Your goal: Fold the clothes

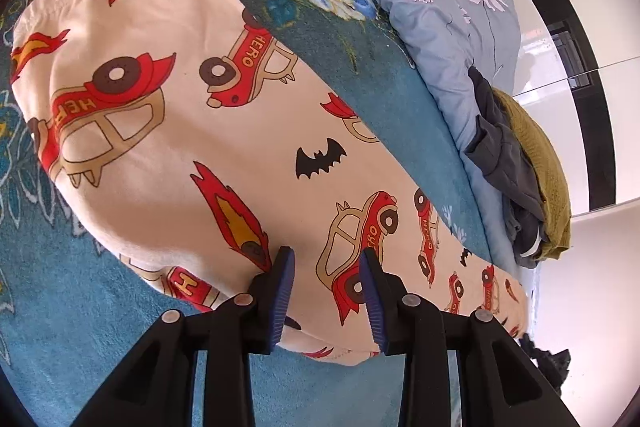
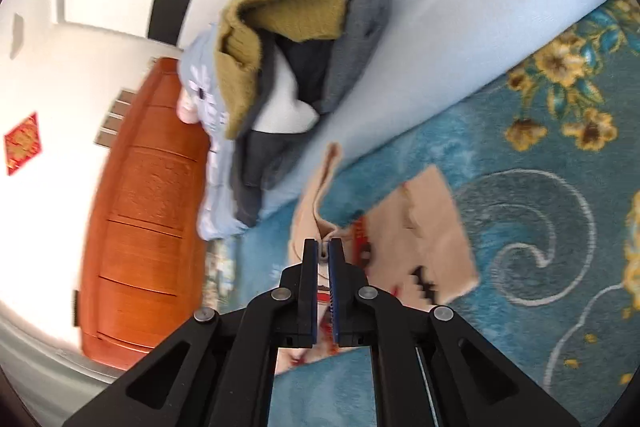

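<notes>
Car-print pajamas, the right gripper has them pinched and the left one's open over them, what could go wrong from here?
The right gripper is pinching only a thin edge of the car-print pajamas, so the cloth could slip out when pulled. The left gripper is open with fabric between its fingers; closing might bunch extra layers or snag the teal blanket underneath. The pajamas also reach the bed's edge and could slide off.

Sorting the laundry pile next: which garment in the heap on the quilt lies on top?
The mustard knitted sweater; it drapes over the grey garment and the dark one, which lie beneath it.
</notes>
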The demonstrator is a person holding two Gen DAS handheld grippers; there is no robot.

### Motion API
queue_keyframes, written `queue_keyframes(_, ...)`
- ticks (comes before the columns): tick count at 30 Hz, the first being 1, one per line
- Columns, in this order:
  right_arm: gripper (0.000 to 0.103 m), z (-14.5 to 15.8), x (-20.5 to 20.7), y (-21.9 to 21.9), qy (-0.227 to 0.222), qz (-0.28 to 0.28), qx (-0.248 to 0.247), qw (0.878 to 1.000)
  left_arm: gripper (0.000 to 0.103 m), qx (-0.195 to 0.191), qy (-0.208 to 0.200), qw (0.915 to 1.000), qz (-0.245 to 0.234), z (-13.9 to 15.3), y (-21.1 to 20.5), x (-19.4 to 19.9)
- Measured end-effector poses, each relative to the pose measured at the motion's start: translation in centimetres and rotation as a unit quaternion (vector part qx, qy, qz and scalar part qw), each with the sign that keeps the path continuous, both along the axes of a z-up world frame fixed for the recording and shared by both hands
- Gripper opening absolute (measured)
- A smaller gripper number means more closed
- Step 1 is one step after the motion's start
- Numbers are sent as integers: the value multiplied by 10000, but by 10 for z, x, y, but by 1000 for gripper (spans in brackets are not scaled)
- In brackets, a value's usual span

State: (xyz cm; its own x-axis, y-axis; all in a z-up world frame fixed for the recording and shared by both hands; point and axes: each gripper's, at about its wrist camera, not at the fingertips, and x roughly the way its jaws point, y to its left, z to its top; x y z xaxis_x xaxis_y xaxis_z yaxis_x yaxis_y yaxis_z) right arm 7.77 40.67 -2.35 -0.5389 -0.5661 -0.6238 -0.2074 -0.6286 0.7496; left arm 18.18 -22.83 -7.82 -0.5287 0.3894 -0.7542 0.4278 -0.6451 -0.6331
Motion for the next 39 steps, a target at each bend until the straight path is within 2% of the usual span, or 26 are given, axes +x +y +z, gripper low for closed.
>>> queue_keyframes(3,5,-30,6,9,-596,-106,226,9979,37,-19,-40,10000,0,0,0,-1)
queue_keyframes(6,5,-33,10,11,-553,-247,134,9981,37,-82,-66,9999,-63,3,0,-1)
queue_keyframes(9,4,-22,11,11,-433,-159,313,9984,39,-152,-60,9999,-37,4,-4,0)
queue_keyframes(14,4,-37,5,8,-875,-31,671,9939,40,-142,-94,9998,44,1,-2,2)
queue_keyframes(18,4,-37,5,3,-892,105,915,9917,41,-249,-94,9996,-76,4,0,2)
queue_keyframes(24,6,-32,1,-3,-967,261,1381,9853,41,-186,-68,9998,17,2,-1,6)
queue_keyframes(27,15,-35,-2,-5,-1052,275,1546,9820,41,-173,-65,9998,6,3,-2,7)
queue_keyframes(29,23,-37,-3,-4,-1064,202,1496,9828,41,-177,-54,9998,-10,5,-3,9)
queue_keyframes(31,24,-40,-4,-2,-1046,101,1355,9852,41,-194,-21,9998,-27,8,-5,12)
queue_keyframes(35,34,-49,-3,1,-933,-65,744,9928,43,-173,-13,9998,4,9,-8,18)
queue_keyframes(37,34,-52,-1,1,-859,-119,545,9947,43,-158,-13,9999,25,10,-10,20)
queue_keyframes(39,27,-55,1,2,-814,-187,423,9956,43,-143,-13,9999,47,10,-12,23)
